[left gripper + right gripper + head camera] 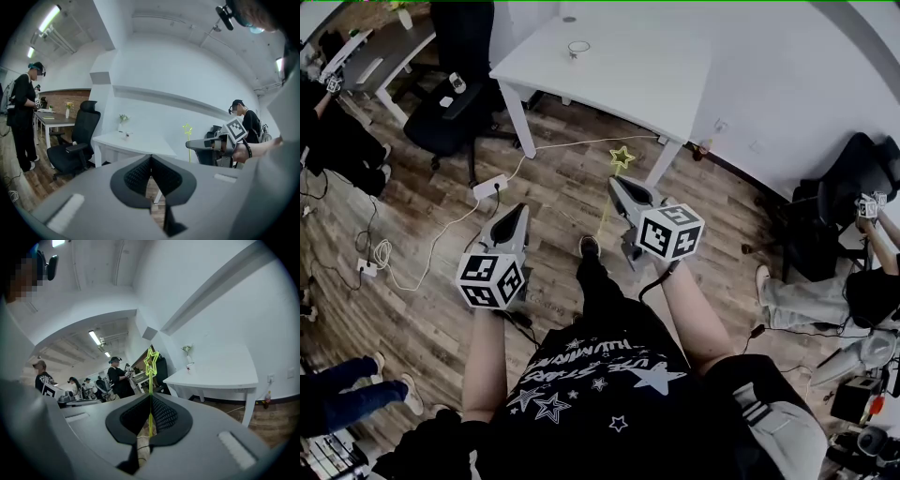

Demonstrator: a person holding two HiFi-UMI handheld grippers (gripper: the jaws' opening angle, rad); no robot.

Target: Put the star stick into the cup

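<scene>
The star stick is a thin yellow-green rod with an outlined star (622, 157) on top. My right gripper (615, 184) is shut on its shaft, so the star (151, 361) stands upright just above the jaws of this gripper (150, 398). My left gripper (522, 208) is shut with nothing in it, held beside the right one at waist height over the floor. From the left gripper (151, 156) I see the star (188, 128) off to the right. A small clear cup (578, 48) stands on the white table (628, 84) ahead, well beyond both grippers.
A black office chair (455, 94) stands left of the table. A power strip (490, 186) and cables lie on the wood floor. A small vase (189, 358) sits near the cup (189, 368). Other people stand at the left and sit at the right (862, 272).
</scene>
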